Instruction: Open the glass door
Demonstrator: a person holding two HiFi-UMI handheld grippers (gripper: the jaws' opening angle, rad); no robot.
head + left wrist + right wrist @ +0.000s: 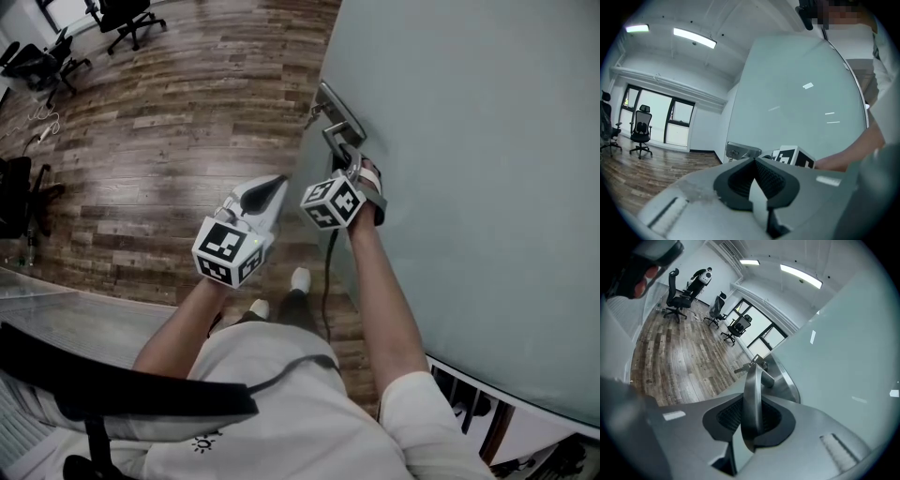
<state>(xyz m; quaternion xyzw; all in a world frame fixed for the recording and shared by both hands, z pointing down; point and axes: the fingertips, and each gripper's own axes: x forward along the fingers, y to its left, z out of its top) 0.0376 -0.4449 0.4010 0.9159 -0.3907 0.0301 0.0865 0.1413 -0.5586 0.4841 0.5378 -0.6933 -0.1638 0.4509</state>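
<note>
The right tool point(751, 420) is clamping its jaws on the metal lever handle point(752, 380) of the glass door point(843, 357), which is standing just right of the person point(281, 384), while the left tool point(754, 164) is hanging closed and empty nearby. The pull is probably needing to stay steady and in line with the lever, so the grip is not slipping; no container is showing.

Glass door point(469, 141) walls off the right; wood floor point(169, 122) lies open leftward, office chairs point(127, 19) far off.
</note>
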